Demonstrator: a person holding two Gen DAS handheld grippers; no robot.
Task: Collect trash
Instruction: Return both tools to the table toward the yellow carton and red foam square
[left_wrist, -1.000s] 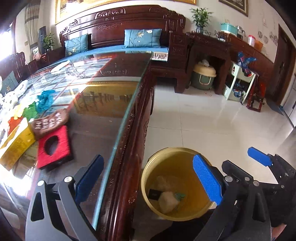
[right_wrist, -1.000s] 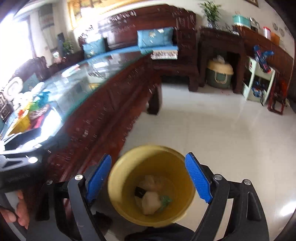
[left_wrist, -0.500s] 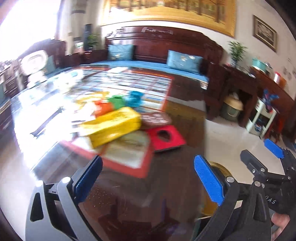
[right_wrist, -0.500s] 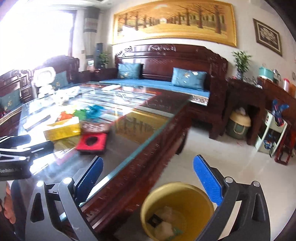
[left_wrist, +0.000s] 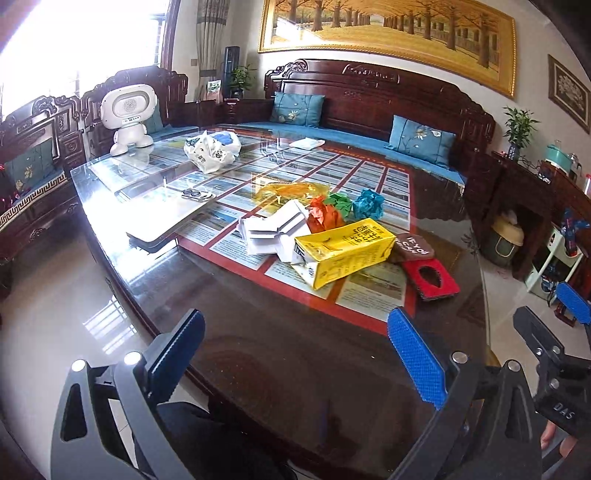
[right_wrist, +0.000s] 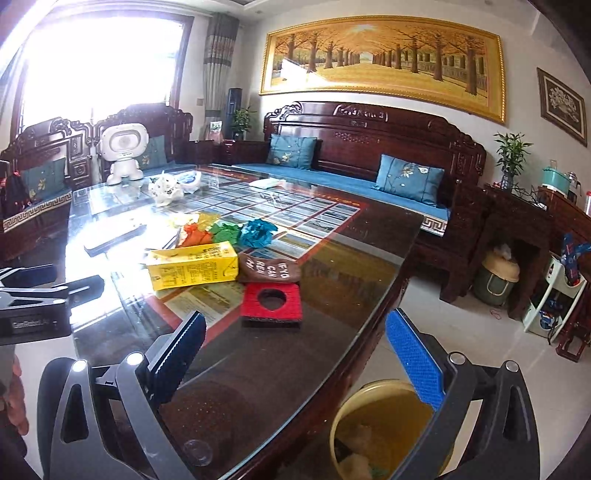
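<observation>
Trash lies mid-table on the glass-topped table (left_wrist: 258, 350): a yellow carton (left_wrist: 343, 251) (right_wrist: 192, 264), crumpled white paper (left_wrist: 273, 232), and orange (left_wrist: 325, 218), green (left_wrist: 341, 203) and blue paper balls (left_wrist: 367, 203). My left gripper (left_wrist: 297, 358) hangs open and empty over the near table edge, well short of the carton. My right gripper (right_wrist: 297, 354) is open and empty too, over the table's right edge. Below it on the floor stands a yellow bin (right_wrist: 354, 417) holding some scraps. The right gripper's fingers (left_wrist: 570, 306) show at the left wrist view's right side.
A brown pouch (right_wrist: 269, 269) and a red pad with a hole (right_wrist: 271, 304) lie beside the carton. Farther back are a silver laptop (left_wrist: 162, 218), a white plastic bag (left_wrist: 210, 149) and a white robot toy (left_wrist: 127, 118). Dark wooden sofas ring the table; tiled floor lies right.
Both cameras swung up from the yellow bin on the floor to the tabletop and its trash. The right gripper's jaws spread wider. The bin now sits at the right wrist view's bottom.
</observation>
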